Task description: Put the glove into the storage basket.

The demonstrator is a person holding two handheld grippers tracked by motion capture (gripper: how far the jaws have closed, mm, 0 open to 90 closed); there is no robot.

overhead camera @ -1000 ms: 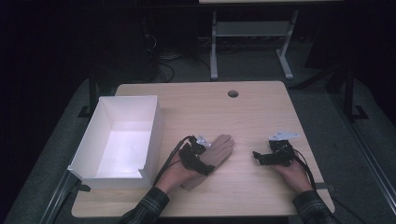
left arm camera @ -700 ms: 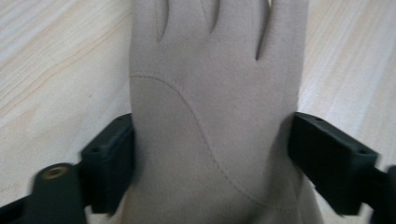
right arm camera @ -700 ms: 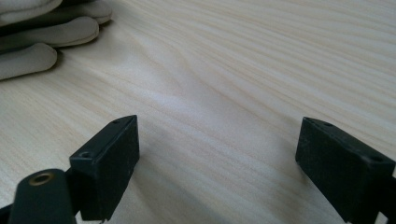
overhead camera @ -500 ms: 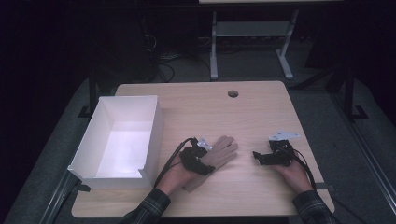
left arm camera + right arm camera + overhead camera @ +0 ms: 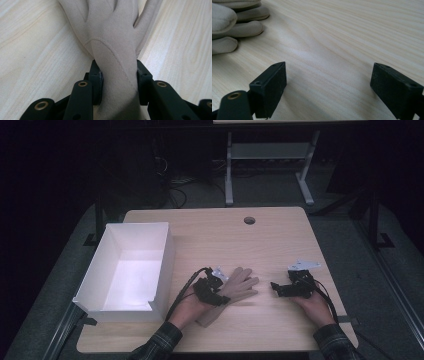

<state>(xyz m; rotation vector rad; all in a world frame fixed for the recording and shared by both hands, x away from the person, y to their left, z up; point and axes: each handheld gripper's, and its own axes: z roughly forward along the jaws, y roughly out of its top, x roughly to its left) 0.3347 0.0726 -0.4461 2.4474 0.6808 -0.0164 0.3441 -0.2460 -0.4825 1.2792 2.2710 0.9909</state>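
The left tool (image 5: 117,75) has just been closing its jaws, and now both pads press on the wrist part of the beige glove (image 5: 113,37) — the cloth is pinched between them. The glove lies flat on the wooden surface (image 5: 210,235), near the middle, with its fingers pointing away from the person and toward the right tool (image 5: 276,287). That tool rests on the surface with its jaws wide apart, grasping nothing. I judge the grip is now made — the glove can be lifted, probably toward the white box (image 5: 165,247) at the left.
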